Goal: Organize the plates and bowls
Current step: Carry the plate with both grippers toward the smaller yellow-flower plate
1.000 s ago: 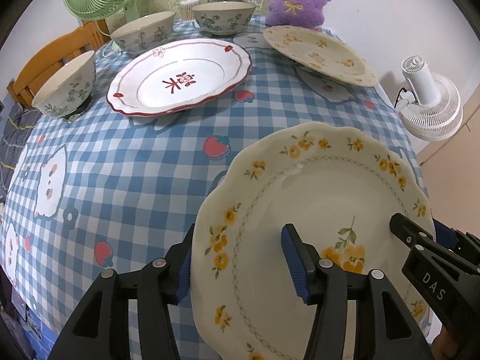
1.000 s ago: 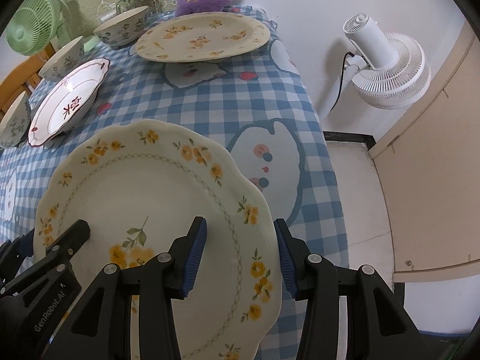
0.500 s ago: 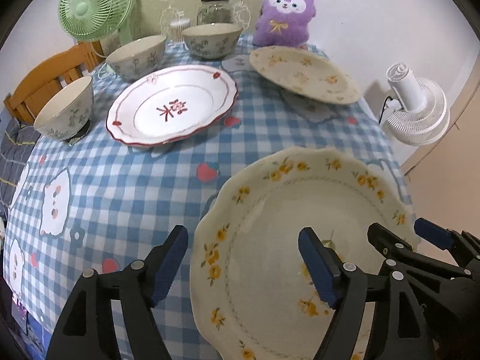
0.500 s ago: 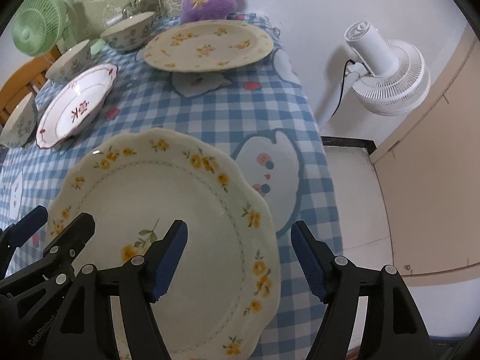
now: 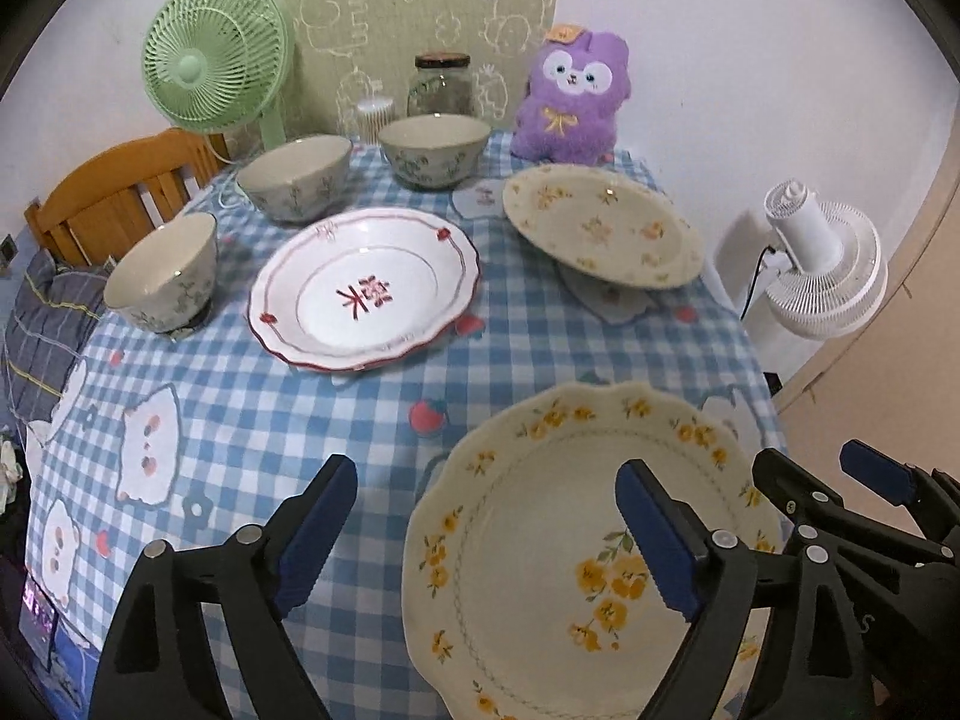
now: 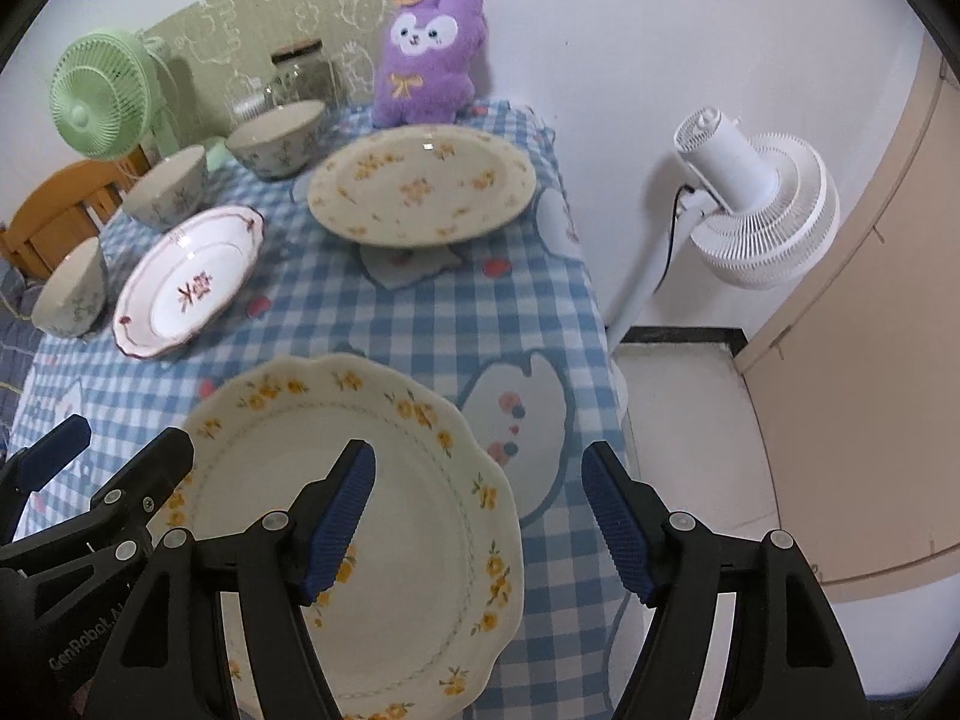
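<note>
My left gripper (image 5: 486, 531) hangs above the near end of the table with its jaws spread wide; they have just been opening, and they hold nothing, the left finger over bare cloth and the right finger over the well of the yellow-flowered plate (image 5: 540, 546). My right gripper (image 6: 480, 516) is likewise wide apart and empty, its jaws also having just opened, straddling that plate's right rim without pressing on it. The plate lies flat on the blue checked tablecloth (image 5: 240, 396) at the near right corner of the table. Farther off, toward the middle, sits a white plate with a red rim (image 5: 363, 297) and red characters in its well. To its right, near the table's far right edge, a second flowered plate (image 5: 600, 225) stands tilted, propped on something I cannot make out. Three patterned bowls (image 5: 294, 186) curve along the far left, each standing apart. Behind them are a green fan (image 5: 213, 57), a glass jar (image 5: 441, 87) and a purple plush toy (image 5: 570, 99). A white fan (image 6: 750, 198) stands on the floor to the right of the table.
</note>
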`<state>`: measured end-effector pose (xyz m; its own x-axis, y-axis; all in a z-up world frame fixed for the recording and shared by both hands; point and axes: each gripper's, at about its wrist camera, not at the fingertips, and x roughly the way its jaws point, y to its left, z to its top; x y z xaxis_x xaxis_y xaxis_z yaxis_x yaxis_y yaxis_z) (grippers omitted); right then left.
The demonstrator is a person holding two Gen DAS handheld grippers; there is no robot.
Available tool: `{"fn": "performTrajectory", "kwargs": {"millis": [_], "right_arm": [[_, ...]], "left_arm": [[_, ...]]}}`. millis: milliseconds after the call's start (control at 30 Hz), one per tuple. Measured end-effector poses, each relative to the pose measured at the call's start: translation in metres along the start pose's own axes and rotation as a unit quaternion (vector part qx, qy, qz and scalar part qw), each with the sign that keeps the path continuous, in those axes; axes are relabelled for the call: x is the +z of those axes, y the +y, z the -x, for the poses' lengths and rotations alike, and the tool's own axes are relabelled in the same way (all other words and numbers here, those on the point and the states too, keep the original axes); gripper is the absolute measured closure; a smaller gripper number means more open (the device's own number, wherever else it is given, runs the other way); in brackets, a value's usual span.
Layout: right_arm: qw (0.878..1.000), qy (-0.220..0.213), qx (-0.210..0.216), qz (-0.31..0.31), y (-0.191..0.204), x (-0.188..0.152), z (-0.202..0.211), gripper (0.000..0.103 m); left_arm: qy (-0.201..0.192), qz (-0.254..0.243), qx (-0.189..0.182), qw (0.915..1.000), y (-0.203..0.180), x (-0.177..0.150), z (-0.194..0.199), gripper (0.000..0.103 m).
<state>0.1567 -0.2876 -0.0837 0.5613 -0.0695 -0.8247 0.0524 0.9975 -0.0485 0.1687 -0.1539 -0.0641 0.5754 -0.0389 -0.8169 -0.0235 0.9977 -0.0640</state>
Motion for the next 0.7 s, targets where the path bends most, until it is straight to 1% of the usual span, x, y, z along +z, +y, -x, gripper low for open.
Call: {"fn": "performTrajectory", "kwargs": {"millis": [100,233,333,433,500,633,700], "right_arm": [[1.000,-0.006,0.009,0.002,0.000,0.004,0.008,0.028],[1.000,-0.018,0.013,0.008,0.001,0.012,0.019,0.028],[0.999,-0.025,0.020,0.005,0.001,0.021,0.027,0.028],[0.999,-0.027,0.022,0.000,-0.001,0.031,0.034,0.028],[1.000,-0.027,0.013,-0.004,-0.002,0.038,0.038,0.028],[0.999,-0.039,0.015,-0.005,-0.003,0.051,0.047,0.028],[0.999,-0.045,0.018,-0.002,-0.004,0.057,0.052,0.028]], "left_arm": [[-0.009,0.000,0.001,1.0000,0.001,0.005,0.007,0.008],[-0.018,0.002,0.002,0.9998,0.002,0.014,0.018,0.007],[-0.027,0.003,0.005,0.9996,0.001,0.026,0.028,0.005],[-0.039,0.006,-0.001,0.9992,0.000,0.042,0.041,0.004],[-0.043,0.008,-0.007,0.9990,-0.001,0.048,0.047,0.002],[-0.044,0.007,-0.002,0.9990,-0.004,0.062,0.058,0.002],[-0.042,0.012,-0.009,0.9990,-0.003,0.067,0.062,0.001]]}}
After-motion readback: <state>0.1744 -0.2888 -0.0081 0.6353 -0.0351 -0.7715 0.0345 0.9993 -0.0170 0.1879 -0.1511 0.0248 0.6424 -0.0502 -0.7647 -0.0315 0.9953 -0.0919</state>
